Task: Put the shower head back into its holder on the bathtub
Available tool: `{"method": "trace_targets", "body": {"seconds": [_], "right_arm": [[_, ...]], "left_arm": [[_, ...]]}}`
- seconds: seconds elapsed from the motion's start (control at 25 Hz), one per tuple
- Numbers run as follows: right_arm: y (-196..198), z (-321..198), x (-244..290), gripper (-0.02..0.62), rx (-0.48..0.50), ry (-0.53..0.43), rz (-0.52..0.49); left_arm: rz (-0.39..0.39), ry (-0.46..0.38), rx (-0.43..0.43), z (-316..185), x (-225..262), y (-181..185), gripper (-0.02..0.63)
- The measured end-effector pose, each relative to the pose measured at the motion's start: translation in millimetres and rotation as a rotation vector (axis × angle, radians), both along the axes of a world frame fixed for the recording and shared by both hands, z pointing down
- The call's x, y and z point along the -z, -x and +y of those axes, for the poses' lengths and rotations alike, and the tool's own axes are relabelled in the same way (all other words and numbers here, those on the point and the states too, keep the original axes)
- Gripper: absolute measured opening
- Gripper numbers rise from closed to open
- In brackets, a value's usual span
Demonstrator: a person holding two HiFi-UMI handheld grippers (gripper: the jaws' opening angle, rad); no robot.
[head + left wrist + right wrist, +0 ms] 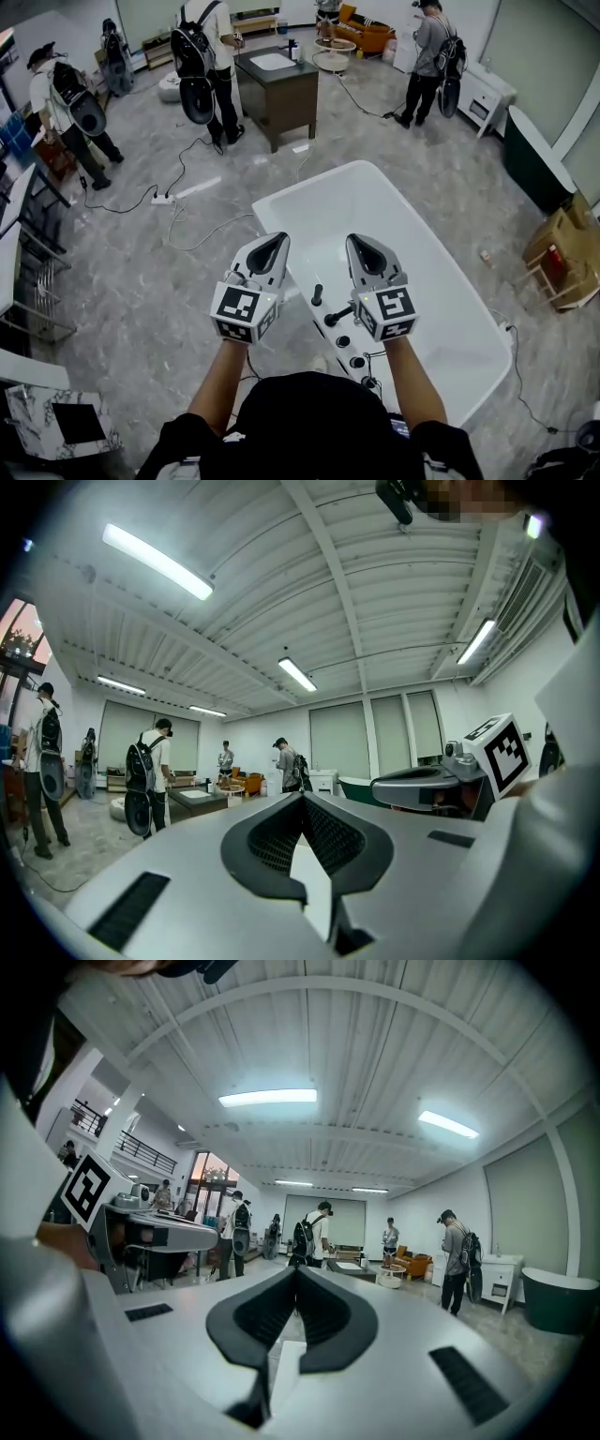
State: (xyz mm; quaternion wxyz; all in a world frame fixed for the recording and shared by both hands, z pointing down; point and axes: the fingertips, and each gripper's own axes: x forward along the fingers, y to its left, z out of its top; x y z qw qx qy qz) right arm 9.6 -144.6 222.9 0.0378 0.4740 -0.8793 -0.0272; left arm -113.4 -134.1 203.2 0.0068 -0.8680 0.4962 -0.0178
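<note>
In the head view a white bathtub (412,253) fills the middle, and black tap fittings (343,342) stand along its near rim. A black handset-like piece (338,316) lies slanted among them beside a short upright post (317,295); I cannot tell if it is the shower head. My left gripper (274,240) and right gripper (359,242) are held side by side above that rim, pointing level. Both are shut with nothing between the jaws. The left gripper view shows its closed jaws (302,799) and the right gripper (441,780) beside them. The right gripper view shows its closed jaws (296,1274).
Several people with backpacks stand at the far side of the room around a dark vanity cabinet (277,89). Cables (187,187) trail over the marble floor left of the tub. A dark green tub (534,169) and a cardboard box (562,253) are at the right, a marble-topped table (28,417) at the lower left.
</note>
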Motion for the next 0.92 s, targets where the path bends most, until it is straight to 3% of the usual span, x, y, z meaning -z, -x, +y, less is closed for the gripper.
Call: {"method": "trace_targets", "body": {"seconds": [0.92], "right_arm": [[-5.6,-3.5,4.8,0.018,-0.038,0.010,-0.023]], "left_arm": [[0.046,0.049,-0.010,-0.7,-4.5,-6.5,0.015]]}}
